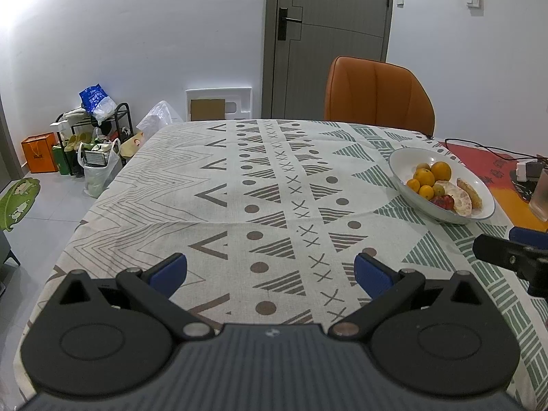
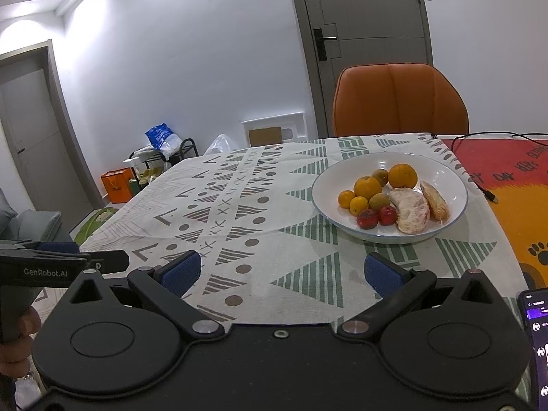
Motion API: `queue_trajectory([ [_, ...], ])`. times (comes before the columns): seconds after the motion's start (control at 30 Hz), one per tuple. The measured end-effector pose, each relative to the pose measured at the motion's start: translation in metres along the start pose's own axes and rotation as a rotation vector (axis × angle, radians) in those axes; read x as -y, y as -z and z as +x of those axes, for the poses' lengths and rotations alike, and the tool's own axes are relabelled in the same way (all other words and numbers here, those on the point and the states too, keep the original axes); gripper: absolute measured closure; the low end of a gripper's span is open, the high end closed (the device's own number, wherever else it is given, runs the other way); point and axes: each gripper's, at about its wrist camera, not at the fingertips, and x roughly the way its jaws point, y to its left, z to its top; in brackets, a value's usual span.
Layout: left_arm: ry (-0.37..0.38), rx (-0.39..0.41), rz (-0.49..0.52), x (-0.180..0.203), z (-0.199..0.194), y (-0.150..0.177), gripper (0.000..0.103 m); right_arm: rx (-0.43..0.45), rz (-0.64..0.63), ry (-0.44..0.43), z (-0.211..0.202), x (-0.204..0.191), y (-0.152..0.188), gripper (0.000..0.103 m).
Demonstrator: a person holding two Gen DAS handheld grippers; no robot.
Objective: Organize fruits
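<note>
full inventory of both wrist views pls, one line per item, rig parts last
bowl: 1, white with a blue rim, on the tablecloth, right of centre
oranges: 4, two large at the back, two small at the bowl's left
brown round fruits: 2, among the oranges
red fruits: 2, at the bowl's front
peeled citrus segments: 2, pale pink and orange, at the bowl's right
tablecloth: 1, cream with grey and green geometric print
red-orange mat: 1, right end of the table
black cable: 1, across the mat
chair: 1, orange, behind the table
phone: 1, screen lit, right edge
left gripper: fingers blue-padded, open, empty
right gripper: fingers open, empty
</note>
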Motion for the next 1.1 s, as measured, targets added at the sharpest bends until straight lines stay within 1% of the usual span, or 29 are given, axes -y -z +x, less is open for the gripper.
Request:
queue_trajectory([
  [1.1,0.007,0.004,0.001,0.0022,-0.0008,0.0003,0.000,0.005,0.004,0.001,-0.0006,0.0035,-0.0020,0.000],
])
